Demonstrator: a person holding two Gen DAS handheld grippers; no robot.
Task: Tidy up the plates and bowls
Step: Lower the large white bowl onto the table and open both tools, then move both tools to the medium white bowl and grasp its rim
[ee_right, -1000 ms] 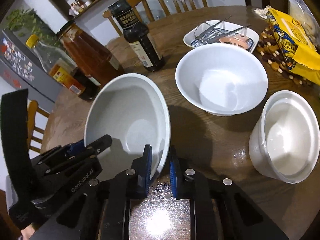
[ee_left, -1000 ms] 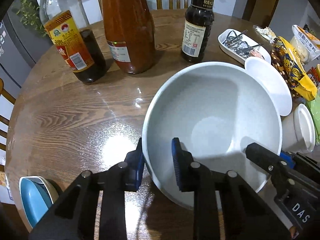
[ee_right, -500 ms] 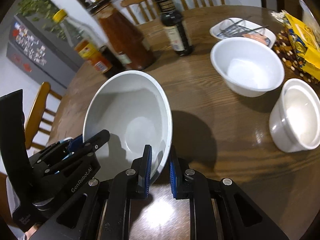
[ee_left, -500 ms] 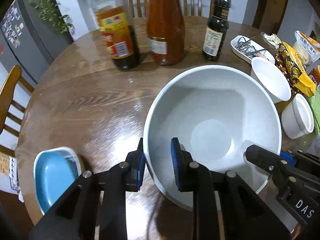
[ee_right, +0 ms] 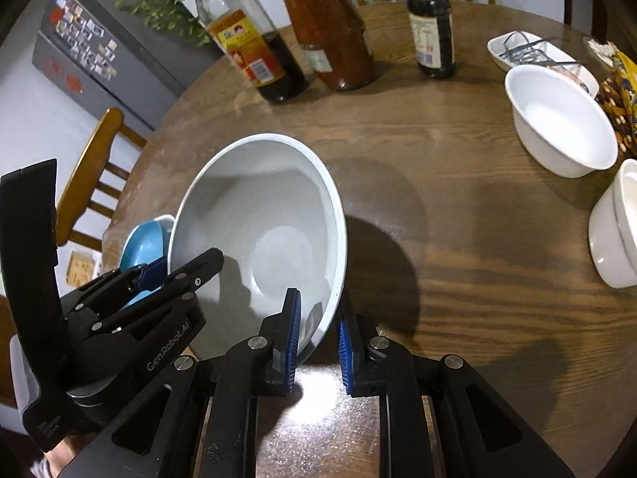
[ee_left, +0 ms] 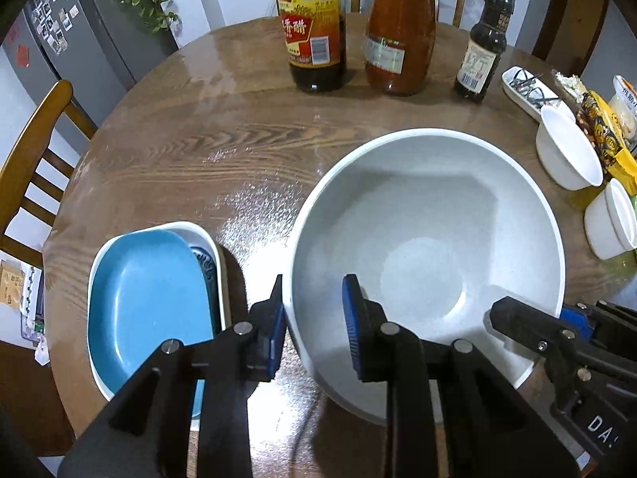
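I have a round wooden table (ee_left: 167, 151) under both cameras; just above it hangs the big grey bowl (ee_left: 430, 247), raised and tilted, its shadow falling on the wood near the table's near edge; my left gripper (ee_left: 314, 326) is clamped on the bowl's rim, one pad outside the wall and one inside, the jaws easing apart a little though the rim is between them; my right gripper (ee_right: 316, 330) is clenched on the opposite side of the same rim. Just beside the bowl, at the table's left edge, sits a white dish (ee_left: 207, 239) with a blue plate (ee_left: 147, 298) lying in it. Along the far edge stand three bottles: a dark vinegar bottle (ee_left: 314, 28), a red sauce bottle (ee_left: 398, 32) and a small soy bottle (ee_left: 483, 47). Toward the right edge rests a white bowl (ee_right: 557, 119), with a white cup (ee_right: 613, 231) nearer to me and a small white tray (ee_right: 521, 49) of metal clips behind it; snack bags (ee_left: 605, 131) crowd that edge.
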